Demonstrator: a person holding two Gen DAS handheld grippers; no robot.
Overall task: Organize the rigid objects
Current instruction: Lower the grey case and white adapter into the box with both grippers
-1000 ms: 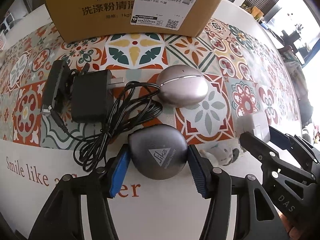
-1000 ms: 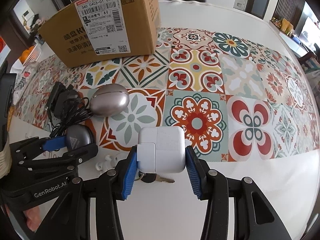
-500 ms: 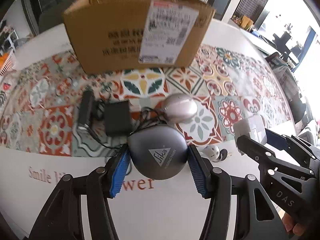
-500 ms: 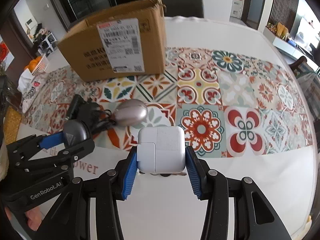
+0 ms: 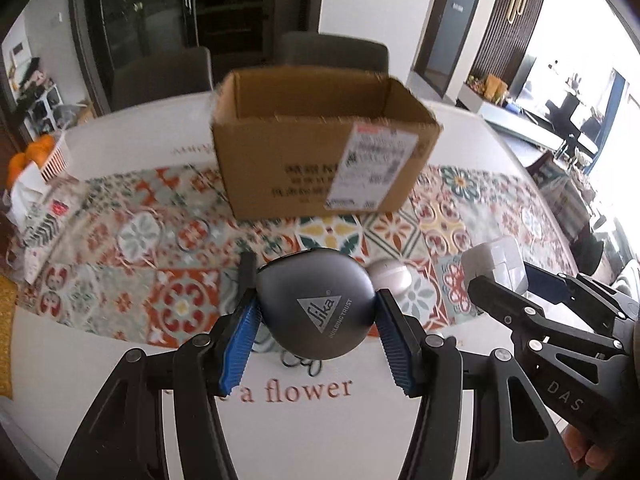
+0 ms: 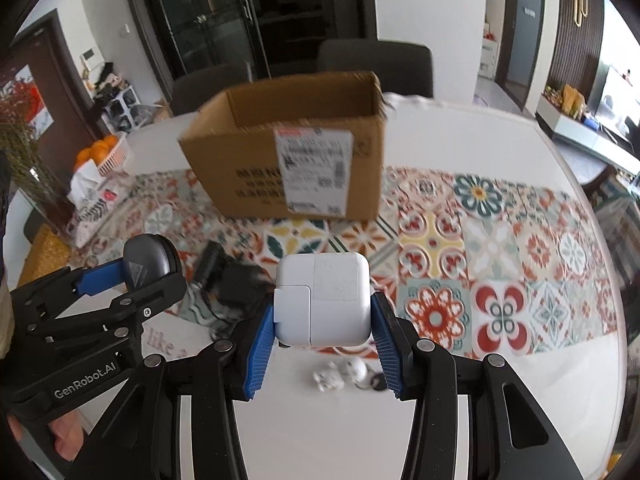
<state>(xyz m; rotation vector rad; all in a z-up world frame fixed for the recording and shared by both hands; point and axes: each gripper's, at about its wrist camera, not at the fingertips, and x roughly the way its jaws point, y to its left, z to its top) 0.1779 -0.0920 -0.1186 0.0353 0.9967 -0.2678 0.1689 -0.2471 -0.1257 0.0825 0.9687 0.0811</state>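
My left gripper is shut on a round dark grey case with a Sika logo, held above the table. The same case shows in the right wrist view at the left. My right gripper is shut on a white square power adapter, also lifted; the adapter appears at the right of the left wrist view. An open cardboard box stands beyond both, on the patterned runner, its top open and its inside mostly hidden.
On the table lie a silver egg-shaped case, a black charger with tangled cable, and small white figures with a key. A basket of oranges sits far left. Chairs stand behind the table.
Both grippers have risen with their objects and tilted up, so the box's open top and the room behind have come into view. The objects on the table look smaller and farther.
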